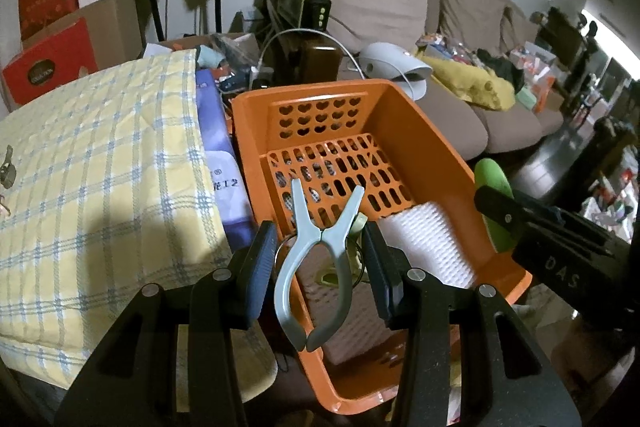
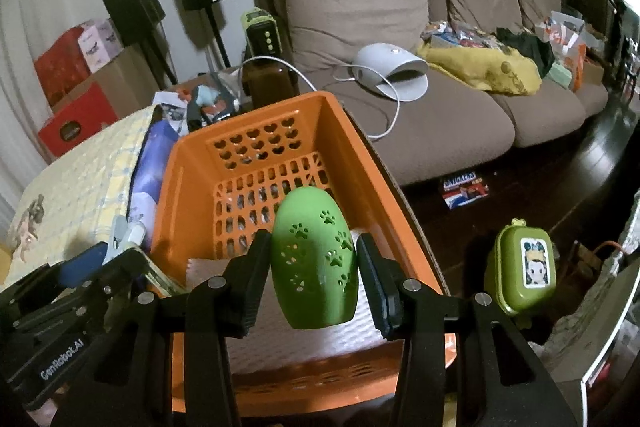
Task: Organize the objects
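Both tongs hang over an orange plastic basket with heart-shaped holes in its end wall [image 1: 404, 131] and point down into it. The left tongs [image 1: 318, 263] are partly open and between their pads there is a pale blue-grey plastic clip with two long handles [image 1: 316, 259]. A pale green part and a thin wire ring sit beside this clip near the pads. The clip looks carried there, but I cannot tell for sure if both pads press on it. The right tongs [image 2: 314, 269] are closed on a green egg-shaped plastic case with paw-print holes [image 2: 314, 263]; the two pads touch its sides and the case stands upright, above the slotted floor of the basket. Inside the basket, at the near end, lies a white ribbed sheet [image 2: 320, 343]. To the left of the basket there is a yellow cloth with blue check lines [image 1: 96, 179], and between them a purple and white package [image 1: 222, 163]. On the dark floor at the right of the basket stands a small olive-green box with a cartoon sticker [image 2: 520, 271]. Behind everything is a long brown sofa [image 2: 400, 27] with a white domed device [image 2: 394, 71] on its seat.
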The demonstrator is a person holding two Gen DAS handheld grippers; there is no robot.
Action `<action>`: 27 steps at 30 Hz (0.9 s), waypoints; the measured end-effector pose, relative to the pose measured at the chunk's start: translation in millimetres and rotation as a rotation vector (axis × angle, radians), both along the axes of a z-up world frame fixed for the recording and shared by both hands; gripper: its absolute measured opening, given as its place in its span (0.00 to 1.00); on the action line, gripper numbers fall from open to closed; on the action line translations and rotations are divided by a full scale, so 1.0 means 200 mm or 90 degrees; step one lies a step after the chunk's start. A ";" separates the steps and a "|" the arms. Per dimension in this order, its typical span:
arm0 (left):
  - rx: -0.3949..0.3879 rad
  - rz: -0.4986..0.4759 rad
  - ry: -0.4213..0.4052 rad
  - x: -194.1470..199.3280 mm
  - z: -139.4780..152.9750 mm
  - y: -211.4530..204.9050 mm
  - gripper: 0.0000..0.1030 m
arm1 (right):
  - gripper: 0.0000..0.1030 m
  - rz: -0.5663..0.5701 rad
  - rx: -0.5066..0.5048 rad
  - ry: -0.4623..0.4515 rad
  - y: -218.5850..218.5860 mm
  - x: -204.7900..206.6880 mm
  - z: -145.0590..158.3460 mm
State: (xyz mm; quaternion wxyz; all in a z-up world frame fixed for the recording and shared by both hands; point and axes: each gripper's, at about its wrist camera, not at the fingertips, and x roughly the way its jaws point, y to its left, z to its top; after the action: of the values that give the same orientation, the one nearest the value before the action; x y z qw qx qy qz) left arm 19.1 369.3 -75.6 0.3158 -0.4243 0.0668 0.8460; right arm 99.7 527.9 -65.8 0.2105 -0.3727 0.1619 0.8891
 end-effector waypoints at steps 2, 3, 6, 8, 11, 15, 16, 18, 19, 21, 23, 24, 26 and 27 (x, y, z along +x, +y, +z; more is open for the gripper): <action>0.002 -0.002 -0.002 0.00 0.00 0.00 0.40 | 0.43 0.002 0.000 0.000 0.00 0.00 0.00; 0.001 -0.002 -0.002 0.00 -0.01 0.00 0.40 | 0.43 0.003 0.000 -0.002 0.00 -0.01 0.00; 0.002 -0.002 -0.010 0.00 -0.02 0.01 0.40 | 0.43 0.008 -0.001 -0.012 -0.01 -0.01 -0.02; 0.002 -0.002 -0.016 0.00 -0.02 0.01 0.40 | 0.43 0.009 -0.002 -0.015 -0.01 -0.01 -0.03; -0.011 -0.006 -0.007 0.00 -0.03 0.01 0.40 | 0.43 0.003 0.001 -0.028 -0.01 -0.02 -0.04; -0.016 -0.003 -0.004 0.01 -0.05 0.03 0.40 | 0.43 -0.003 0.008 -0.041 -0.01 -0.02 -0.05; -0.016 -0.003 -0.002 0.01 -0.05 0.03 0.40 | 0.43 -0.003 0.008 -0.041 0.00 -0.02 -0.05; -0.020 -0.004 0.001 0.02 -0.05 0.04 0.40 | 0.43 -0.004 0.005 -0.038 0.00 -0.02 -0.05; -0.020 -0.005 0.002 0.02 -0.05 0.04 0.40 | 0.43 -0.005 0.006 -0.038 0.00 -0.02 -0.05; -0.020 -0.003 0.001 0.02 -0.06 0.04 0.40 | 0.43 -0.006 0.006 -0.035 0.00 -0.01 -0.04; -0.020 -0.002 -0.001 0.03 -0.06 0.04 0.40 | 0.43 -0.004 0.005 -0.030 0.00 -0.01 -0.03; -0.020 -0.002 -0.002 0.03 -0.06 0.05 0.40 | 0.43 -0.003 0.006 -0.031 0.00 -0.01 -0.03; -0.020 -0.002 -0.002 0.03 -0.06 0.05 0.40 | 0.43 -0.001 0.005 -0.033 -0.01 -0.01 -0.04; -0.021 -0.002 -0.002 0.03 -0.06 0.05 0.40 | 0.43 -0.001 0.004 -0.033 -0.01 -0.01 -0.04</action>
State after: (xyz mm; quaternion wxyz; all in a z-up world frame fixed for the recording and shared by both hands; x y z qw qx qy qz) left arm 24.8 378.6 -86.8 0.3103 -0.4308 0.0808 0.8435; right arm 97.2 526.7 -73.9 0.2165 -0.3951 0.1535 0.8795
